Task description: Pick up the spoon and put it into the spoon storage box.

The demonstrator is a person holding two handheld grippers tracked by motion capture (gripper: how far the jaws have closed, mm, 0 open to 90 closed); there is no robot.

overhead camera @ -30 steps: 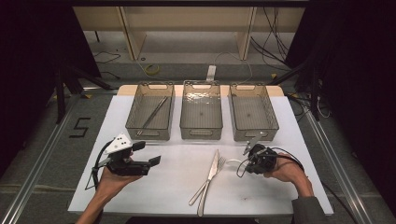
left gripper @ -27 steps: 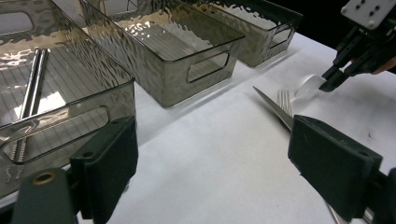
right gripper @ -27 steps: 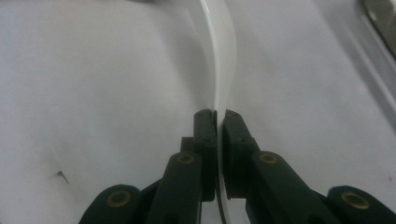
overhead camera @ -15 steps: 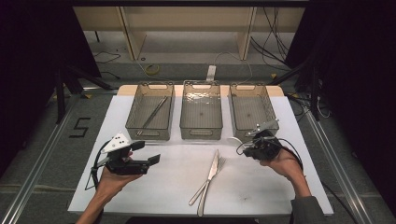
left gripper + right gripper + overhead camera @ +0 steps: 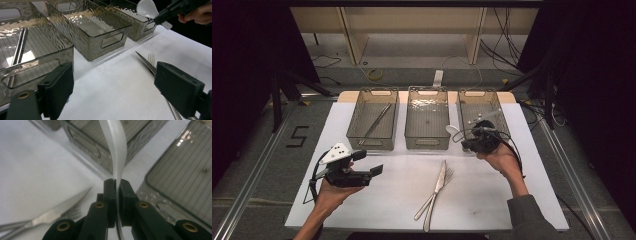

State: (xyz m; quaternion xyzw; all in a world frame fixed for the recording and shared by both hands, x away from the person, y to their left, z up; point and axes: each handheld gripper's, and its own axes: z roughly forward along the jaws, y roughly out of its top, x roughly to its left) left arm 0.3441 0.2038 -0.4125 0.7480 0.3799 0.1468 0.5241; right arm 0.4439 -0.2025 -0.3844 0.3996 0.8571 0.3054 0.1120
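A white plastic spoon (image 5: 452, 130) hangs above the table in front of the gap between the middle bin (image 5: 427, 143) and the right bin (image 5: 478, 93). My right gripper (image 5: 465, 140) is shut on its handle (image 5: 116, 147), with the bowl pointing left. The spoon's bowl (image 5: 147, 7) and the right gripper (image 5: 175, 10) also appear in the left gripper view. My left gripper (image 5: 368, 163) rests low over the paper at the front left, open, with nothing between its jaws (image 5: 117, 90). A knife (image 5: 439, 181) and a fork (image 5: 444, 183) lie side by side on the paper.
Three clear ribbed bins stand in a row at the back of the white paper (image 5: 402, 210). The left bin (image 5: 371, 145) holds metal chopsticks (image 5: 376, 121). Floor cables and dark stands surround the table.
My right gripper has risen and moved away from me toward the bins with the spoon in it. The left gripper has barely shifted.
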